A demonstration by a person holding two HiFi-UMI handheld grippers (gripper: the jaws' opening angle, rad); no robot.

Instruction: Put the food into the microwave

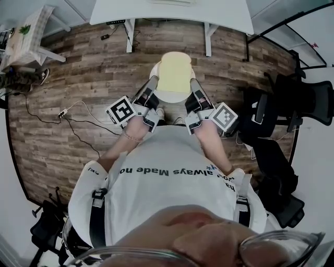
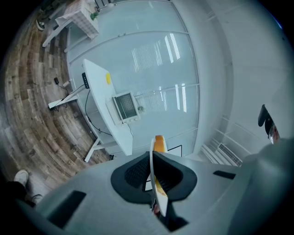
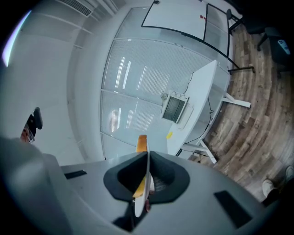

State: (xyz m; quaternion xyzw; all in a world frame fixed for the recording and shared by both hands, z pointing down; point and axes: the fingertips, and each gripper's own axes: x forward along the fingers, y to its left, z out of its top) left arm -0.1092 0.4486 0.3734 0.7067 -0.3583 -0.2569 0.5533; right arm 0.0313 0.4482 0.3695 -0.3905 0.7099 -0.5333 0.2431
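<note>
A white plate [image 1: 168, 96] carries a pale yellow slice of food [image 1: 175, 73] and hangs in the air over the wooden floor, in front of the person's body. My left gripper [image 1: 152, 84] is shut on the plate's left rim and my right gripper [image 1: 195, 86] is shut on its right rim. In the left gripper view the plate [image 2: 156, 190] shows edge-on between the dark pads [image 2: 134, 174], with the orange food [image 2: 159, 143] behind. In the right gripper view the plate [image 3: 145, 176] and the food [image 3: 142, 142] look the same. The microwave [image 2: 125, 106] [image 3: 174, 109] stands ahead on a white table [image 2: 97, 85].
The white table [image 1: 172, 11] spans the far side, with its legs [image 1: 129, 35] on the plank floor. Black office chairs [image 1: 292, 104] crowd the right. Cables [image 1: 68, 112] trail across the floor at left, near a small cloth-covered table [image 1: 26, 36]. A whiteboard [image 3: 183, 18] stands beside the table.
</note>
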